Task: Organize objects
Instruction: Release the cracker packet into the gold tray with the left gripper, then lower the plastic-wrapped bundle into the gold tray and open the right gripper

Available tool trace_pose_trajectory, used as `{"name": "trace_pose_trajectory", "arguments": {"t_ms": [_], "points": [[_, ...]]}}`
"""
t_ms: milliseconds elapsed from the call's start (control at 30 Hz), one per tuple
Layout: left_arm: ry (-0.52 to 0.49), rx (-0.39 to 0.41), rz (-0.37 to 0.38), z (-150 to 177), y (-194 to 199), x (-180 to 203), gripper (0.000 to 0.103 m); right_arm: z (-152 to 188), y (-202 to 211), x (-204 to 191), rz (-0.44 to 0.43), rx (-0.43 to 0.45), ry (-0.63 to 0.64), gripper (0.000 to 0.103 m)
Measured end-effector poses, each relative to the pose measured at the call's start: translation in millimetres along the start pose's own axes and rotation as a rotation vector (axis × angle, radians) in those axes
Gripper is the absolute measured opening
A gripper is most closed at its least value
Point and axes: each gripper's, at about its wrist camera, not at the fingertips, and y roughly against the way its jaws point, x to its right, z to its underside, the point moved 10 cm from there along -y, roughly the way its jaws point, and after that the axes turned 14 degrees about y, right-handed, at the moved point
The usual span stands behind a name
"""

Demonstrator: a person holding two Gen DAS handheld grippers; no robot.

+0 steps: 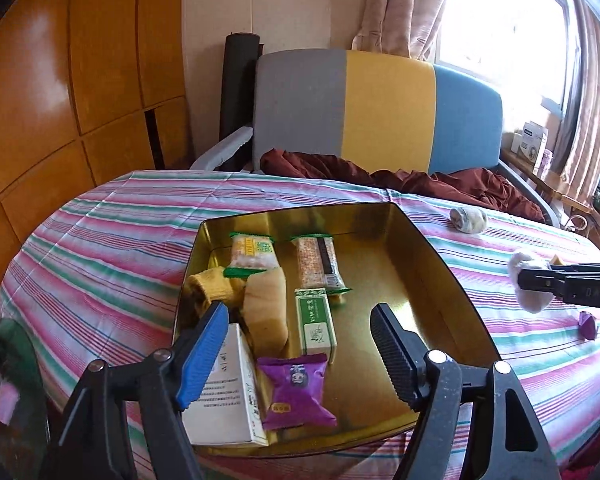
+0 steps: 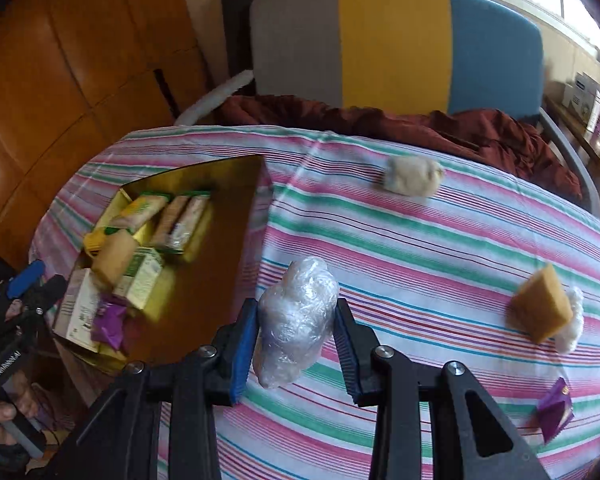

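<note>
Wrapped bundle [image 2: 298, 316] of clear film sits clamped between the pads of the right gripper [image 2: 296, 344], held above the striped cloth [image 2: 440, 240] just right of the gold tin [image 2: 228, 208]. In the left wrist view the same gripper [image 1: 540, 284] comes in from the right edge with the whitish bundle [image 1: 526, 284] at its tip, right of the tin [image 1: 432, 248].

Left gripper [image 1: 300, 356] hangs over the tin's near side with its jaws apart and nothing between the pads; below it lie the tin's contents. A purple packet [image 1: 296, 392] and a white box [image 1: 224, 396] lie nearest. A green box [image 1: 316, 324] lies beyond the packet, with a tan roll [image 1: 266, 312] to its left and a yellow sock [image 1: 208, 286] at the left wall. Two snack bars [image 1: 252, 254] [image 1: 316, 266] lie side by side at the far end.

Loose things lie on the cloth right of the tin. A grey bundle [image 2: 412, 176] rests far off, near the cloth's far edge. A tan sponge [image 2: 540, 308] stands at the right, touching a white tuft [image 2: 572, 320] behind it. A second purple packet [image 2: 554, 408] lies near, at the right edge.

A hand [image 2: 0, 420] grips the left gripper's handle at the lower left of the right wrist view. Beyond the cloth stands a chair [image 1: 380, 108] in grey, yellow and blue, with dark red fabric [image 1: 420, 180] heaped on its seat.
</note>
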Motion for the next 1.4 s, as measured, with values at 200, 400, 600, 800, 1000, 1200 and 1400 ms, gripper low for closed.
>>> {"name": "trace_pose_trajectory", "arguments": {"t_ms": [200, 400, 600, 800, 1000, 1200, 1400], "points": [[0.028, -0.009, -0.015, 5, 2, -18, 0.074, -16, -20, -68, -0.09, -0.008, 0.084, 0.037], [0.059, -0.012, -0.024, 10, 3, -33, 0.076, -11, -45, -102, -0.134, -0.046, 0.093, 0.037], [0.084, -0.017, -0.036, 11, 3, -47, 0.076, -3, -72, -114, -0.135, -0.098, 0.088, 0.038], [0.131, -0.019, -0.06, 10, 3, -66, 0.079, 5, -91, -126, -0.171, -0.136, 0.082, 0.043], [0.179, -0.037, -0.072, 14, 1, -84, 0.079, 8, -95, -135, -0.225, -0.131, 0.063, 0.049], [0.188, -0.051, -0.055, 18, 1, -84, 0.08, 4, -75, -125, -0.243, -0.075, 0.015, 0.055], [0.155, -0.047, -0.035, 18, 4, -69, 0.082, 1, -42, -94, -0.182, -0.001, -0.026, 0.073]]}}
